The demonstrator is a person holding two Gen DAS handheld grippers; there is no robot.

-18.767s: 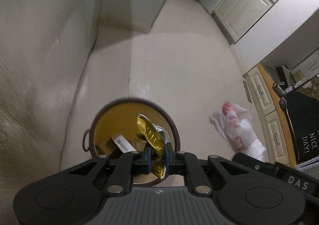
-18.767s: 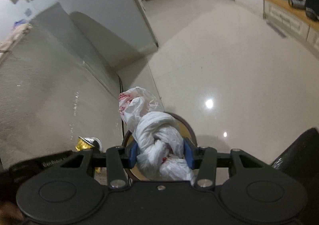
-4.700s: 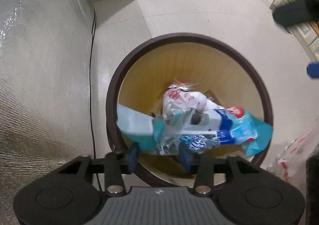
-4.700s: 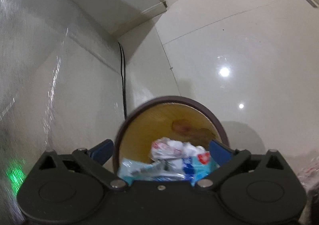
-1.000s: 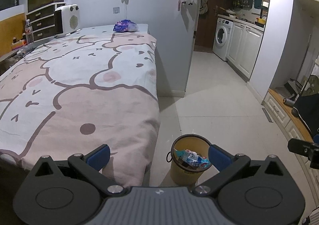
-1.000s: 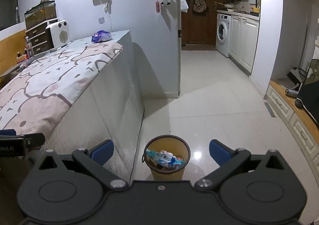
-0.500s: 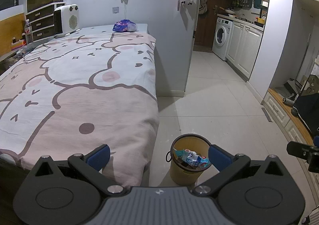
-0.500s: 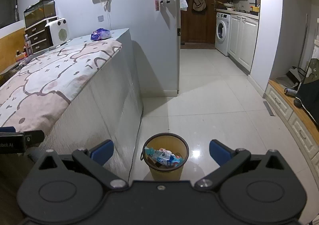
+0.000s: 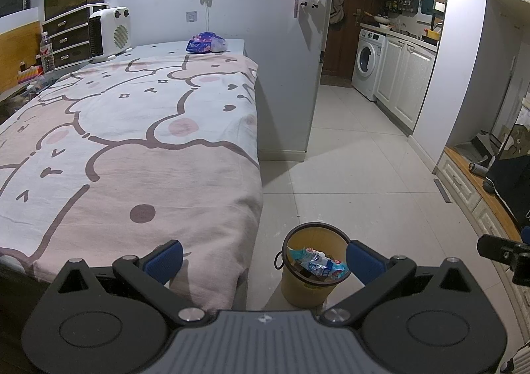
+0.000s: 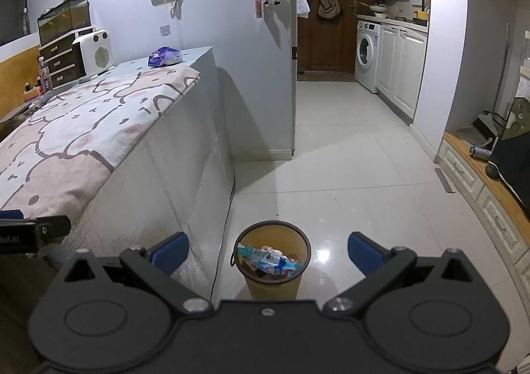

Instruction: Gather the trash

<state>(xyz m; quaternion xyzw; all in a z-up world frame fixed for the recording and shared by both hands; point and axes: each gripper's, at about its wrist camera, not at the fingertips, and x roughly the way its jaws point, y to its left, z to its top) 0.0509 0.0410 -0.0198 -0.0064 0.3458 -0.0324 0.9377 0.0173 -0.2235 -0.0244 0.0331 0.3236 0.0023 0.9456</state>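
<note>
1. Left wrist view: the left gripper [image 9: 263, 261] is held high, jaws spread wide apart and gripping nothing. Down on the tiled floor [image 9: 357, 175], the yellow bin [image 9: 311, 269] stands upright just beside the foot of the bed [image 9: 132, 148]. Crumpled trash [image 9: 314, 263], blue and white wrappers, lies inside it near the rim. A purple packet [image 9: 207, 42] lies at the far end of the bed, near a white heater [image 9: 111, 32]. A washing machine [image 9: 367, 62] stands at the back of the room. The tip of the right gripper [image 9: 503, 253] pokes in at the right edge.

2. Right wrist view: the right gripper [image 10: 267, 251] also has its jaws wide apart, empty. The bin [image 10: 273, 261] stands framed between the blue fingers [image 10: 172, 249], on the floor [image 10: 347, 181] below, the trash [image 10: 270, 261] piled inside. It stands beside the silvery side of the bed [image 10: 99, 128], with a cable [image 10: 222, 241] running down next to it.
</note>
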